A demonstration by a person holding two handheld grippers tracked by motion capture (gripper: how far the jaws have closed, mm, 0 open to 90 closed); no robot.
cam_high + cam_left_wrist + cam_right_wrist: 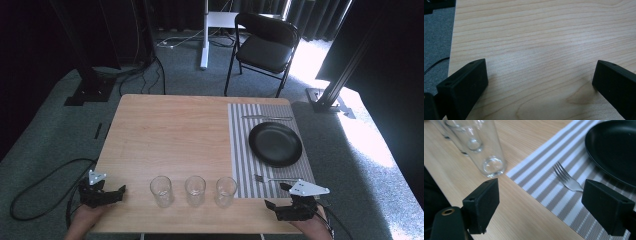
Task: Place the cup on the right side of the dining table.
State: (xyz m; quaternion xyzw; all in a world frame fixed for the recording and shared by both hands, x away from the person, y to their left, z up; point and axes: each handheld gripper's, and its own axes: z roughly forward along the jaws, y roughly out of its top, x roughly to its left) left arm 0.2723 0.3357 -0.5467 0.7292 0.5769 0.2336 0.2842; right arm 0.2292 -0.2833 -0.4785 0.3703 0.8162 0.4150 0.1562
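- Hovering at the table's near edge, your right gripper [540, 202] has its jaws wide apart, nothing between them.
- The fork [566, 178] lies on the striped placemat [544, 182], just beyond one jaw, beside the black plate [614, 147].
- Your left gripper [540, 82] also gapes over bare wood.

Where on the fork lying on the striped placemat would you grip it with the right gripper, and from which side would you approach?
Probably the fork's handle, from above, jaws astride its narrow width. It lies flat on the placemat, so only a top-down pinch gets both pads on its edges. The right gripper is open beside it; the tines point toward the glass, the plate lies beyond.
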